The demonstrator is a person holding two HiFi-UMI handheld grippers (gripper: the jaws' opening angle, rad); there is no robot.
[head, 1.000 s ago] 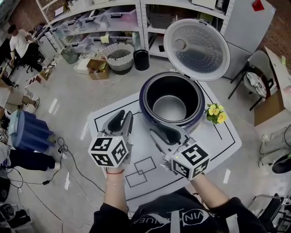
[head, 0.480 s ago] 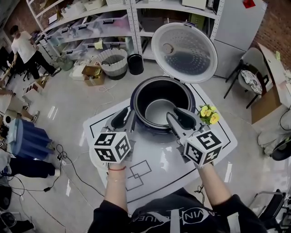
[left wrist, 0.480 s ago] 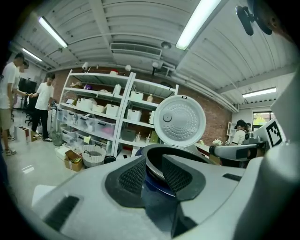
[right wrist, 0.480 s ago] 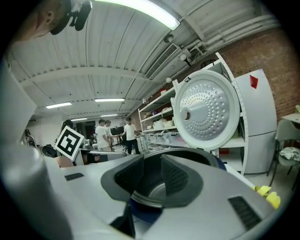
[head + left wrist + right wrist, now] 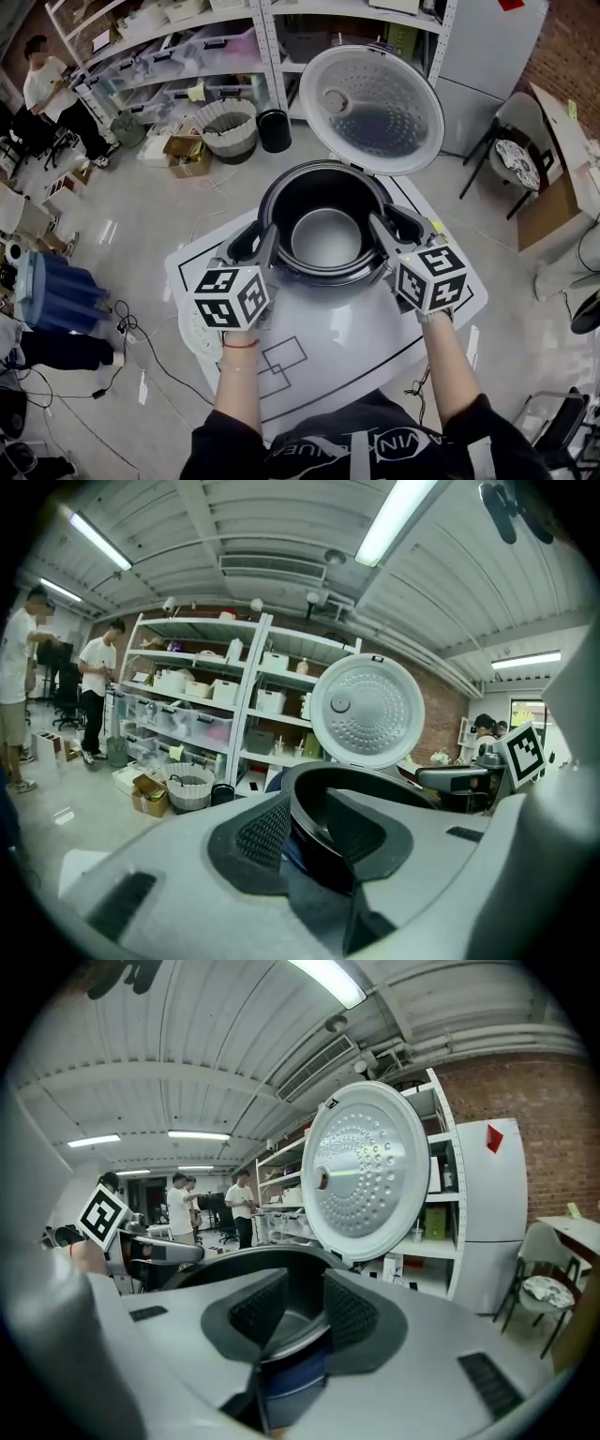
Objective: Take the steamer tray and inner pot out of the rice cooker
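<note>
**Left gripper** point(image 5: 258, 240): hand-held, at the left rim of the rice cooker point(image 5: 323, 277). The jaws are spread and opening wider, one on either side of the black rim. The pads are not pressing it. Judged to be placed to take one side of a two-sided lift.

**Right gripper** point(image 5: 395, 223): at the cooker's right rim, opposite the left gripper. The jaws stand apart and straddle the rim edge, with no pinch seen. The mirrored placing would keep the vessel level when it is raised.

**Table** point(image 5: 328, 352): white top with black outlines, bearing the cooker toward its far side.

**Pale round piece** point(image 5: 192, 336): near-left of the cooker at the table edge, looking perforated. It is mostly hidden under the left gripper's marker cube point(image 5: 230, 298). Possibly the steamer tray, but I cannot tell.

**Inner pot** point(image 5: 325, 239): seated in the cooker, with a black wall and a grey bottom, apparently empty. Not yet lifted.

**Lid** point(image 5: 370, 94): hinged at the cooker's far side and standing open, which leaves the mouth free.

**Shelving** point(image 5: 234, 42) and **woven basket** point(image 5: 228, 127): beyond the cooker, to its far left.

**Person** point(image 5: 42, 84): well beyond the cooker, far left.
</note>
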